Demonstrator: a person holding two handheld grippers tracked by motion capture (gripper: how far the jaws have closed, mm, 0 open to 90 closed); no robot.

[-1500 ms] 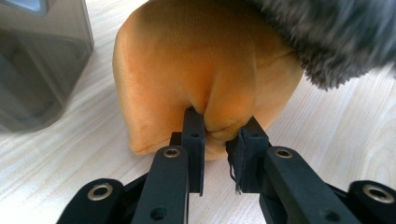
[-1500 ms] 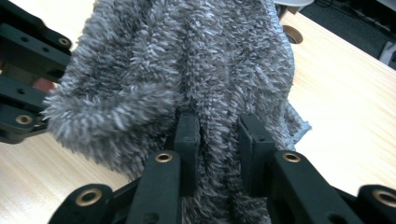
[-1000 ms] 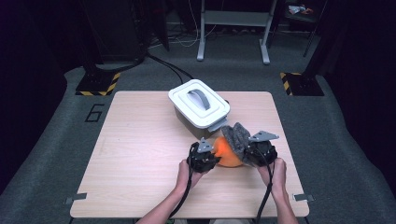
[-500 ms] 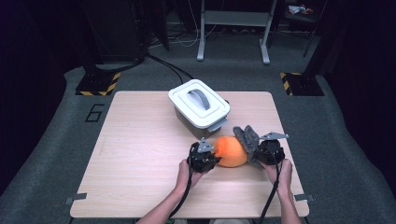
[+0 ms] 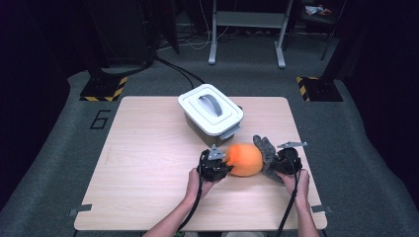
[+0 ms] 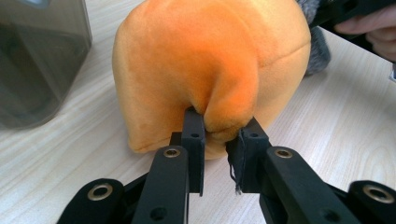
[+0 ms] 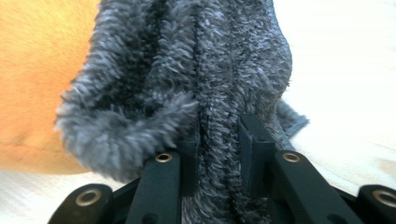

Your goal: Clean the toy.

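Observation:
An orange plush cushion [image 5: 244,159] lies on the wooden table [image 5: 148,148] near its front edge, with a grey fuzzy cloth [image 5: 264,148] against its right side. My left gripper [image 5: 226,163] is at the cushion's left end, shut on a pinched fold of the orange plush [image 6: 210,60]; the left gripper [image 6: 219,130] has the fold squeezed between its pads. At the right, my right gripper [image 5: 273,165] is shut on the grey fuzzy cloth [image 7: 196,70], whose pile bulges between the jaws of the right gripper [image 7: 219,135]. The orange plush [image 7: 37,70] shows beside it.
A white lidded box [image 5: 210,111] with a grey handle stands just behind the cushion, its dark wall [image 6: 37,60] close to my left gripper. Bare table stretches to the left. Beyond the table are a dark floor, cables and a metal stand [image 5: 247,29].
My right gripper has moved right and lower with the grey cloth, drawing it off the cushion's top to its right side. The left gripper has stayed put.

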